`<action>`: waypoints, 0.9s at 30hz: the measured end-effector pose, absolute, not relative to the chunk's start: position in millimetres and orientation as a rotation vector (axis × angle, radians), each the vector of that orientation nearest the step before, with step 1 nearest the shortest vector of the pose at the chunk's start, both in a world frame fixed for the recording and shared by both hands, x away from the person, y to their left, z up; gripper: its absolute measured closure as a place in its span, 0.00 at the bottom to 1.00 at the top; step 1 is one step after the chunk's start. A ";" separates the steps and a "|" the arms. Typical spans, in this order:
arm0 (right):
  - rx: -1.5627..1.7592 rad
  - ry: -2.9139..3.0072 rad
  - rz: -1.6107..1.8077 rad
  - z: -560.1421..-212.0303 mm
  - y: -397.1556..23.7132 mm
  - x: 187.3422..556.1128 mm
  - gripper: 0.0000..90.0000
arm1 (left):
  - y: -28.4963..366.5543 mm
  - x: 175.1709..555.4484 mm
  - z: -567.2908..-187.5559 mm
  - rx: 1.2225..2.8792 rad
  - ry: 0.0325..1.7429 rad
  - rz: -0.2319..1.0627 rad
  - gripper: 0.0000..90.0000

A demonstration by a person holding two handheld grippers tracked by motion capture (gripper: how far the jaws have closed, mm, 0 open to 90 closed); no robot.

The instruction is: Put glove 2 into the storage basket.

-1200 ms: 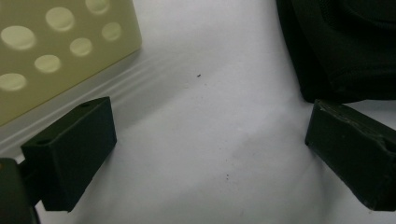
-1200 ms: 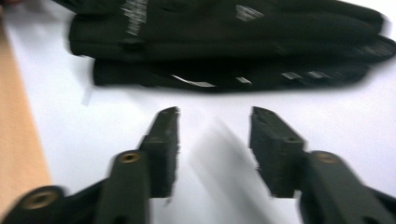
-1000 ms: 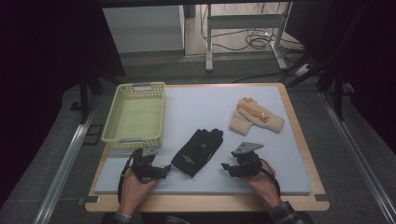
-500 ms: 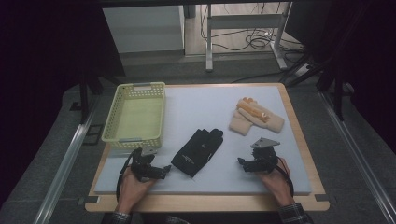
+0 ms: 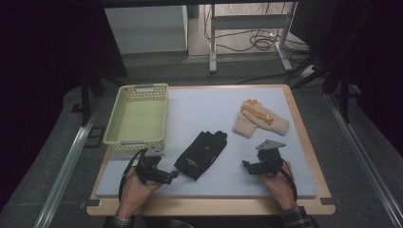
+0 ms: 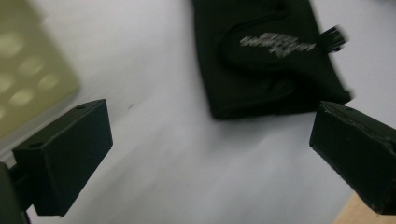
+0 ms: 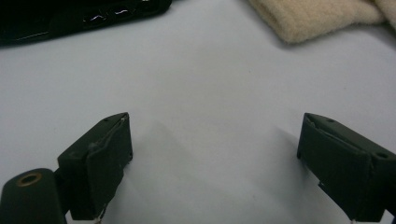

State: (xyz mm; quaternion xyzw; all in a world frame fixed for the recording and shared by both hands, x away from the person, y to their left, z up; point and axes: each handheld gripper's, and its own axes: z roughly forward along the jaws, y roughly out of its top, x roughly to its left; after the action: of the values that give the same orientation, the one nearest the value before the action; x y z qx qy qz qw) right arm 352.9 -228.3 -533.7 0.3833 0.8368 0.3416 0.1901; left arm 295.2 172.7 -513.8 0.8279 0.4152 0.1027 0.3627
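Landmark: the black glove [image 5: 201, 154] lay flat near the middle of the pale mat [image 5: 209, 114], fingers pointing away from the person, printed lettering on its back.
Left gripper: the left gripper [image 5: 174, 174] sat just beside the glove's cuff end, on the side toward the basket; in the left gripper view [image 6: 205, 154] its jaws stood wide apart with nothing between them but bare mat, the glove's cuff edge lying just beyond the gap, untouched.
Right gripper: the right gripper [image 5: 245, 165] rested on the far side of the glove from the basket, near the glove but apart from it; in the right gripper view [image 7: 212, 158] its jaws stood spread at full width over bare mat and held nothing. The jaws had just been opening, with nothing between them.
Basket: a pale green basket [image 5: 117, 121] stood beyond the glove's cuff side, toward the mat's far left corner, apart from the glove.
Cream mitten: a cream knitted mitten [image 5: 260, 119] with orange detail lay beyond the glove's finger side, well apart from it.
Hands: a hand held each gripper from the table's near edge.
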 end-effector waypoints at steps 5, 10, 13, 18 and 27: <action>1.077 2.351 0.961 -533.8 -228.3 352.8 0.11 | 152.2 309.1 -504.4 2.150 1.041 0.257 0.00; 1.076 2.350 0.960 -533.7 -228.3 352.7 0.11 | 128.1 326.2 -502.0 2.180 1.009 0.222 0.00; 1.076 2.350 0.961 -533.7 -228.3 352.6 0.11 | 114.0 335.6 -501.2 2.197 0.992 0.216 0.00; 1.076 2.350 0.961 -533.8 -228.4 352.6 0.11 | 93.3 350.4 -502.4 2.222 0.989 0.239 0.00; 1.076 2.351 0.962 -533.8 -228.4 352.7 0.11 | 64.4 354.4 -518.5 2.289 0.976 0.275 0.00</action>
State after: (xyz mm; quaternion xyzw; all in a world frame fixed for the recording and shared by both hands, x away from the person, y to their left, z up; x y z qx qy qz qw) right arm 352.7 -228.4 -533.8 0.3828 0.8366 0.3423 0.1906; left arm 354.4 64.4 -518.5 0.8681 0.3702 0.1044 0.3136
